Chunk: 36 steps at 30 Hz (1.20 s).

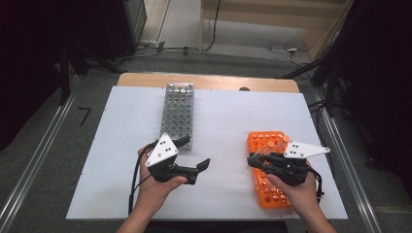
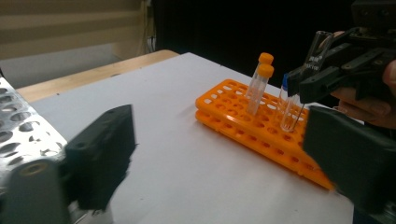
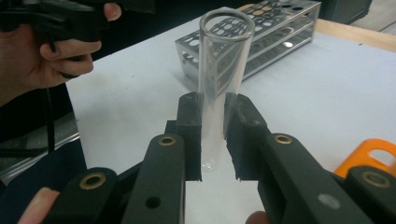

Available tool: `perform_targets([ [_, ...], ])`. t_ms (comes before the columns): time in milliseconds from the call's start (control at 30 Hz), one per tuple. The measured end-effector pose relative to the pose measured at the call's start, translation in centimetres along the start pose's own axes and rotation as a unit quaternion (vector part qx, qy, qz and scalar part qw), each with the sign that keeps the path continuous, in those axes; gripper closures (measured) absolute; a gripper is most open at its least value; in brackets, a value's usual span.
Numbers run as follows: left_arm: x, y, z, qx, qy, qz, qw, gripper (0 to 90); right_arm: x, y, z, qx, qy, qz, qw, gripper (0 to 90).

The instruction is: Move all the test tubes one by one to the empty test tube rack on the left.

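A clear, uncapped test tube (image 3: 219, 70) stands upright between the jaws of my right gripper (image 3: 213, 135), which is shut on its lower half. In the left gripper view the tube (image 2: 293, 112) hangs with its round end just over the orange rack (image 2: 243, 123); I cannot tell whether it touches a hole. Two orange-capped tubes (image 2: 261, 79) stand in that rack. My left gripper (image 2: 224, 158) is open and empty, pointed at the orange rack. From above, the left gripper (image 1: 193, 153) sits by the near end of the metal rack (image 1: 177, 114), and the right gripper (image 1: 258, 160) is over the orange rack (image 1: 269, 194).
A blue-capped tube (image 2: 283, 93) stands in the orange rack behind the held tube. The racks sit on a white board (image 1: 121, 145) on a wooden table. Bare board lies between the two racks. Cables run on the floor beyond the table.
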<state>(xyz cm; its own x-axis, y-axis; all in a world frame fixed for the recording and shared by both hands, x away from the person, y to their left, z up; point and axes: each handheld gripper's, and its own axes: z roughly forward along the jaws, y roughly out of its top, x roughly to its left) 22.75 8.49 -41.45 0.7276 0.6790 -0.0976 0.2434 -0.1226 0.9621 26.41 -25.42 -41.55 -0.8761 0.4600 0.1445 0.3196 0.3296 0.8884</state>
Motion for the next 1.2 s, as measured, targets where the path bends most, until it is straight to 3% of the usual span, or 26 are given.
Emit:
perform_targets([
  [100, -0.9, 0.4, 1.1, 0.007, -0.02, -0.006, 0.9998, 20.9, 0.3, -0.1, 0.3, 0.007, 0.0, -0.002, 1.0, 74.2],
  [133, -1.2, 0.5, 1.4, 0.01, -0.026, -0.006, 0.9996, 26.5, 0.4, -0.2, 0.5, 0.013, 0.002, -0.003, 0.9999, 74.2],
  [300, -2.6, 1.5, 3.2, 0.018, -0.064, 0.0, 0.9978, 35.8, 0.6, -0.4, 0.8, 0.02, 0.001, -0.001, 0.9998, 74.2],
  [333, -2.8, 1.7, 3.6, 0.021, -0.072, 0.004, 0.9972, 42.0, 0.7, -0.5, 0.9, 0.023, 0.003, -0.004, 0.9997, 74.2],
  [600, -4.5, 2.5, 6.6, 0.033, -0.114, 0.022, 0.9927, 56.1, 1.0, -0.5, 1.2, 0.032, 0.005, -0.012, 0.9994, 74.2],
  [700, -4.9, 2.6, 7.5, 0.04, -0.135, 0.024, 0.9898, 61.3, 1.1, -0.5, 1.4, 0.036, 0.006, -0.014, 0.9992, 74.2],
  [1000, -5.6, 2.5, 8.8, 0.047, -0.143, 0.03, 0.9881, 68.5, 1.3, -0.6, 1.6, 0.043, 0.01, -0.021, 0.9988, 74.2],
  [1200, -5.7, 2.4, 8.9, 0.05, -0.139, 0.039, 0.9883, 73.3, 1.2, -0.6, 1.5, 0.044, 0.012, -0.017, 0.9988, 74.2],
])
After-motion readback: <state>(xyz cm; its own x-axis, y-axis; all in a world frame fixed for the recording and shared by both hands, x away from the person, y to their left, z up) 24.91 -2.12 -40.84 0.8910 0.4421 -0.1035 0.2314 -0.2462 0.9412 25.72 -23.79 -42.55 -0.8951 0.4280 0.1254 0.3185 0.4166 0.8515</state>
